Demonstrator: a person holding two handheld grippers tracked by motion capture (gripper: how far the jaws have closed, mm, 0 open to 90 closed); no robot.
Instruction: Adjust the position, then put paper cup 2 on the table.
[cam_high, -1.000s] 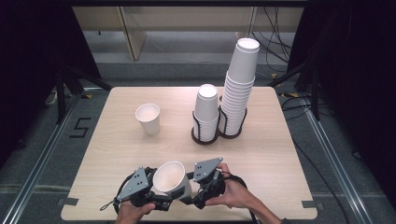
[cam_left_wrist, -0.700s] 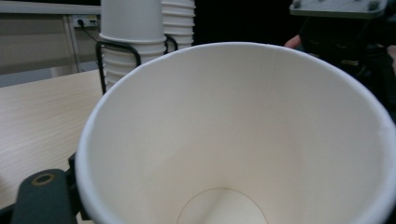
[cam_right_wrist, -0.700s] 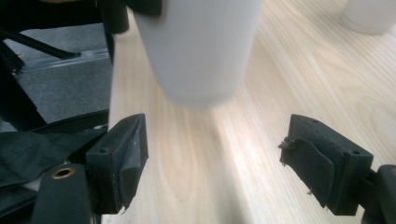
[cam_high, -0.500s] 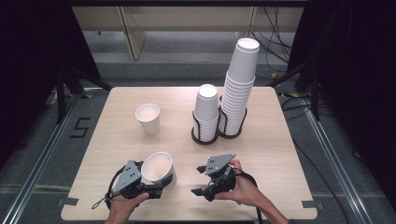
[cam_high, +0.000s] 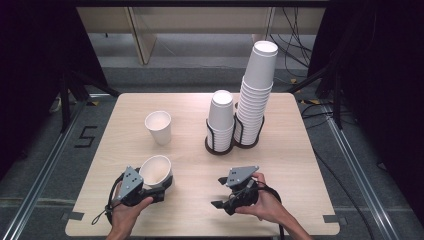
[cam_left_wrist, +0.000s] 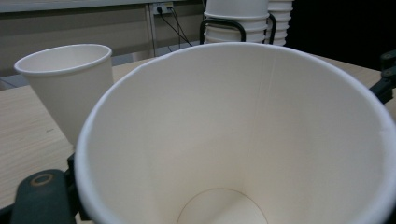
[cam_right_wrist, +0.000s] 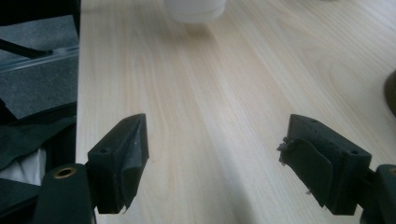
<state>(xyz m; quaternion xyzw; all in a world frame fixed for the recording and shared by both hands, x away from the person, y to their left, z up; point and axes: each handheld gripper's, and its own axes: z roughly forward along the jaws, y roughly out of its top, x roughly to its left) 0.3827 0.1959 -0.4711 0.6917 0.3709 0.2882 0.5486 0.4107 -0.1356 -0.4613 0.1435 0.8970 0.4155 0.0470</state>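
High view, my left gripper (cam_high: 162, 184) pinching a tilted paper cup (cam_high: 156, 171), jaws just easing slightly, my right gripper (cam_high: 220, 192) spread wide over bare table (cam_high: 195, 165).

Left tool (cam_high: 162, 189): black body, grey three-cornered top plate with small dark holes, thin black cable looping behind. Right tool (cam_high: 218, 192): same build; black jaws carry frayed, possibly rubber, pads (cam_right_wrist: 306, 165) and a brass-coloured screw ring near each base. Forearms bare; no sleeves seen.
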